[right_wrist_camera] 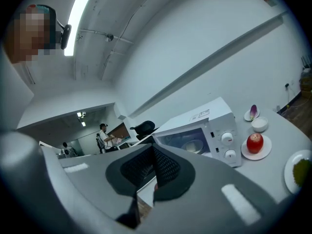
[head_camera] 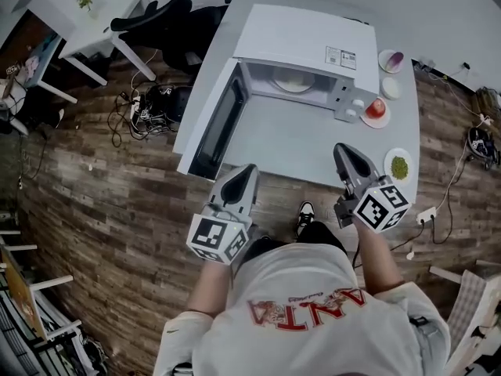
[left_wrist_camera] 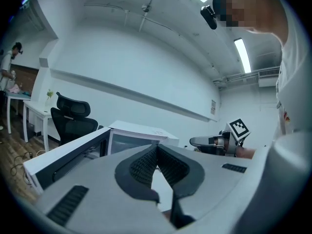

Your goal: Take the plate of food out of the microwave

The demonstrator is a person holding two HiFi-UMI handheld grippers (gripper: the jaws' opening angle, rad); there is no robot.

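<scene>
We are at the approach: the microwave (head_camera: 313, 45) sits in the upper centre of the head view with its door (head_camera: 219, 120) already swung wide to the left. The plate of food (head_camera: 293, 81) rests inside the cavity, a pale disc on the floor of the oven. We cannot make out what lies on it.

Our left gripper (head_camera: 250, 168) and right gripper (head_camera: 339, 147) hover at the near edge of the white table (head_camera: 297, 143), in the lower middle of the frame. Both are well apart from the plate and point toward the oven. Each gripper's own view shows its ribbed pads pressed together at the tips with nothing between them, so both tools are clenched and empty.

At the right of the head view, beside the microwave, stand a red apple on a saucer (head_camera: 376, 110), a small white bowl (head_camera: 391, 88) and a plate of green food (head_camera: 399, 165).

Next, we judge, the jaws must part before either tool enters the cavity. Then one gripper should reach in low, take the plate by its near rim and draw it out level. It must stay clear of the open door on the left and the apple on the right.
</scene>
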